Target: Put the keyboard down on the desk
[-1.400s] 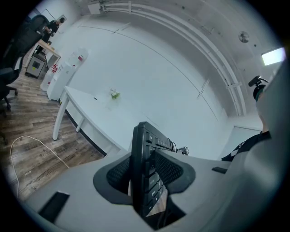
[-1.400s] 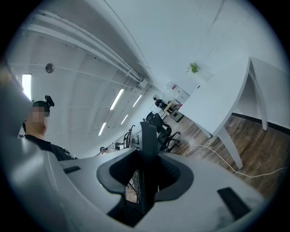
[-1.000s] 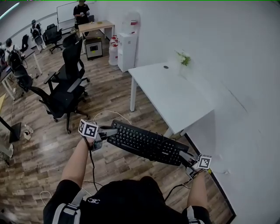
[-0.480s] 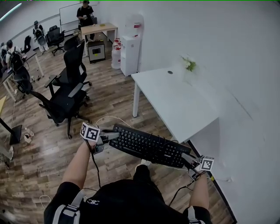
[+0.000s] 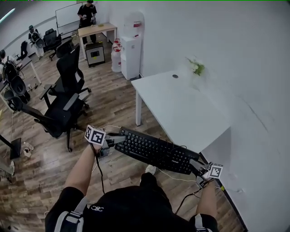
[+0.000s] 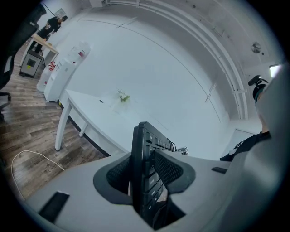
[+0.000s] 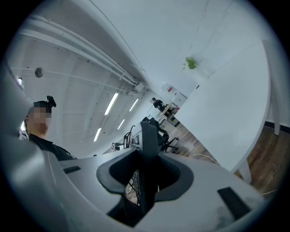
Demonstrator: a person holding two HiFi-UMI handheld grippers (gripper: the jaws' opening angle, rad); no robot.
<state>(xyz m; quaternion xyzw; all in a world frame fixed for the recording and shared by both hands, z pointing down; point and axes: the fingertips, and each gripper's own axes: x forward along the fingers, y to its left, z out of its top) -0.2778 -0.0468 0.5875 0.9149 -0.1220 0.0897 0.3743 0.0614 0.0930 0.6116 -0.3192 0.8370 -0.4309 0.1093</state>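
Observation:
A black keyboard (image 5: 154, 150) hangs level in the air above the wooden floor, just short of the white desk (image 5: 181, 106). My left gripper (image 5: 118, 138) is shut on its left end, and my right gripper (image 5: 196, 167) is shut on its right end. In the left gripper view the keyboard (image 6: 147, 174) stands edge-on between the jaws of the left gripper (image 6: 147, 190), with the desk (image 6: 97, 118) ahead. The right gripper view shows the keyboard's end (image 7: 147, 149) clamped in the right gripper (image 7: 144, 181). A thin cable (image 5: 174, 177) trails from the keyboard.
A small green plant (image 5: 196, 67) stands at the desk's far edge by the white wall. Black office chairs (image 5: 61, 106) stand to the left. A water dispenser (image 5: 130, 43) and a far desk with a person (image 5: 86, 11) are at the back. Cables lie on the floor.
The keyboard and both grippers have drifted slightly right and down in the head view, closer to the desk's near corner. The grip on both ends is unchanged.

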